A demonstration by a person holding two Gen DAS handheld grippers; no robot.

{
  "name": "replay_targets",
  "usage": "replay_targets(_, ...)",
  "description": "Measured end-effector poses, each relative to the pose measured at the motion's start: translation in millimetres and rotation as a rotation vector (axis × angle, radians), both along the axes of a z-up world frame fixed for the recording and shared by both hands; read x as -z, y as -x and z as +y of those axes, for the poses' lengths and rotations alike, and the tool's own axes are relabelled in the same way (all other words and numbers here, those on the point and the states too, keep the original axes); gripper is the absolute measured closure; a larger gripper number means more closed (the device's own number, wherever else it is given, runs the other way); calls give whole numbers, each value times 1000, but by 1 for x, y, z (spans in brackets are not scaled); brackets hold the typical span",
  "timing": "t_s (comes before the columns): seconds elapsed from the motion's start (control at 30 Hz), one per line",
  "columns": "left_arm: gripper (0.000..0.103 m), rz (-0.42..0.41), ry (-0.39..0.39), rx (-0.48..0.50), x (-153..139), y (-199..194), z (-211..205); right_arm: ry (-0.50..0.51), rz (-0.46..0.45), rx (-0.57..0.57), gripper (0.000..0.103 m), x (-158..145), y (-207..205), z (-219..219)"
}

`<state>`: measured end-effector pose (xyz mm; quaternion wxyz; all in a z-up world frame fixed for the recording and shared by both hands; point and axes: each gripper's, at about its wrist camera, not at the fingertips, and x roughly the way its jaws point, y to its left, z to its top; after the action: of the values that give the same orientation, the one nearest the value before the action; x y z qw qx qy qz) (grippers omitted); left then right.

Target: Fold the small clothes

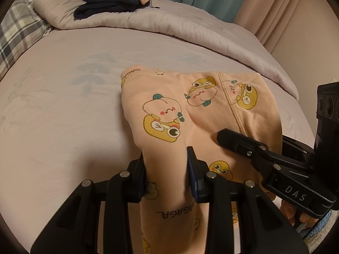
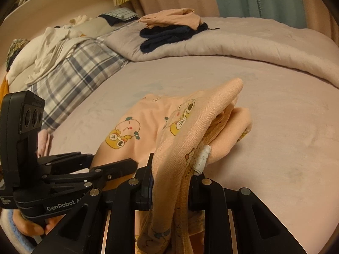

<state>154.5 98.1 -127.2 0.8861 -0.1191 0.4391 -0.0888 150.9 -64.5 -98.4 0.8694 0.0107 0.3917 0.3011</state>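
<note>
Left wrist view: the left gripper [image 1: 167,165] pinches a fold of the peach garment [image 1: 197,110], which spreads ahead onto the bed [image 1: 63,105]. Right of it, the right gripper [image 2: 171,173] clamps another bunched edge. Farther ahead, 2 folded clothes [image 1: 110,4] sit on the duvet [image 1: 190,27].

Matte black tongs [image 1: 166,165] with silver rivets, blue-edged pads, white "DAS" and "GenRobot" lettering; pale-blue fuzzy sleeve [image 2: 12,230].
</note>
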Motion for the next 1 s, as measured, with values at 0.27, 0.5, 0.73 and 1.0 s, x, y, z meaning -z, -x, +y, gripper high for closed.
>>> replay_targets(0.27,70,26,11,-24,12,-3,17,19,20,-15,78,8,-6,17)
replay_targets(0.5,70,65,14,-35,24,-5,22,42,62,-26,78,20,-13,24)
replay_targets(0.73,67,89,10,-37,29,-7,21,57,123,-3,78,31,-23,18)
replay_targets(1.0,53,101,-12,-58,34,3,24,-56,279,76,54,51,-37,-12)
